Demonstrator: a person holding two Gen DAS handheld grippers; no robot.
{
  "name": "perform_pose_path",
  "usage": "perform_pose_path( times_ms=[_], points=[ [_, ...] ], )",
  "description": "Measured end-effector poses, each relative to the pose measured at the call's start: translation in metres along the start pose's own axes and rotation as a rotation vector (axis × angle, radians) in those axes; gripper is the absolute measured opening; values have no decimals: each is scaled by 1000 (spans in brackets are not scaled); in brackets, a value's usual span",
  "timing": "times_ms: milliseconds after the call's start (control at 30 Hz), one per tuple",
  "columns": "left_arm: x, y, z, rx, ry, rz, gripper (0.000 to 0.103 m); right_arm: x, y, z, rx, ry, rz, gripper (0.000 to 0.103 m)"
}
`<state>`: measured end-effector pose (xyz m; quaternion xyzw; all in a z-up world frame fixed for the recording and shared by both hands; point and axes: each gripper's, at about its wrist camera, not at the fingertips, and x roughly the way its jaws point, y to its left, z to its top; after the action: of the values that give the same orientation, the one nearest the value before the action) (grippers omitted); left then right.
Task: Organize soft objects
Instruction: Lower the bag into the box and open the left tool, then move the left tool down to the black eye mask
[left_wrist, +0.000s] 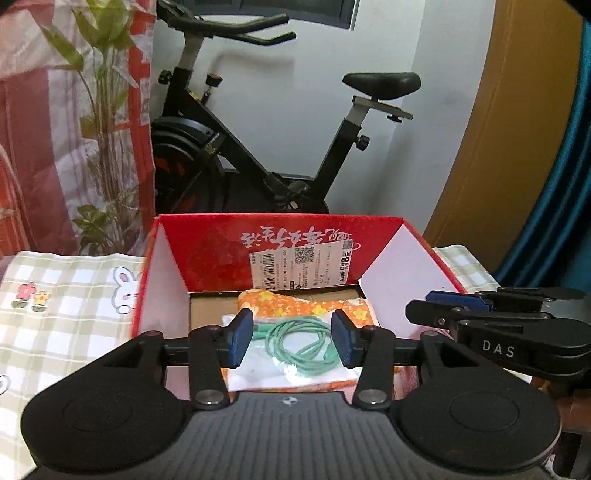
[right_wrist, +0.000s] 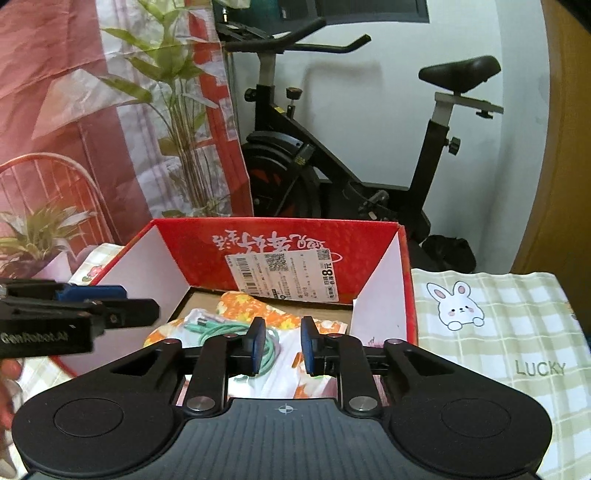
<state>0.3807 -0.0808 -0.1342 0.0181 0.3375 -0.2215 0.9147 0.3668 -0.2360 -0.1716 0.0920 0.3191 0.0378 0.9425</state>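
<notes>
Two soft things are lying inside the red box (left_wrist: 280, 251): an orange flowered cloth (left_wrist: 295, 306) on the cardboard floor and a coiled green cable (left_wrist: 303, 343) resting on top of it. Both are looking light and limp, the cloth probably sagging when lifted, so a pinch at a bunched fold seems best; the rubbery cable is likely sliding off. The left gripper (left_wrist: 291, 341) is hovering over the box's near edge, pads spread around nothing. The right gripper (right_wrist: 283, 341) is standing partly spread beside it, also empty.
</notes>
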Motion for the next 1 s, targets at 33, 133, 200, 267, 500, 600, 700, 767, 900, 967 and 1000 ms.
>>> perform_pose_path(
  times_ms=[33, 133, 200, 267, 500, 600, 700, 767, 900, 967, 1000],
  points=[
    [-7, 0, -1, -1, -3, 3, 50, -6, 2, -1, -5, -3, 0, 29],
    [-29, 3, -8, -9, -14, 12, 55, -26, 11, -7, -19, -23, -1, 45],
    [-43, 6, -14, -17, -18, 18, 64, -41, 17, -13, -30, -37, -6, 57],
    [-60, 9, -23, -30, -28, 24, 77, -56, 23, -20, -35, -48, -7, 73],
    [-99, 19, -72, -76, -15, 39, 98, -96, 37, -59, 9, -78, -14, 103],
    [-110, 25, -97, -114, 4, 37, 98, -104, 43, -82, 18, -58, -20, 103],
    [-117, 28, -118, -138, 26, 43, 98, -110, 49, -109, 34, -37, -14, 103],
    [-121, 27, -134, -151, 41, 40, 98, -114, 53, -128, 42, -21, -10, 103],
    [-126, 23, -164, -169, 48, 39, 97, -120, 58, -163, 70, 18, -1, 103],
    [-126, 20, -176, -180, 60, 41, 96, -123, 56, -178, 100, 43, 5, 103],
    [-125, 18, -182, -184, 67, 38, 95, -124, 56, -185, 111, 56, 5, 103]
  ],
)
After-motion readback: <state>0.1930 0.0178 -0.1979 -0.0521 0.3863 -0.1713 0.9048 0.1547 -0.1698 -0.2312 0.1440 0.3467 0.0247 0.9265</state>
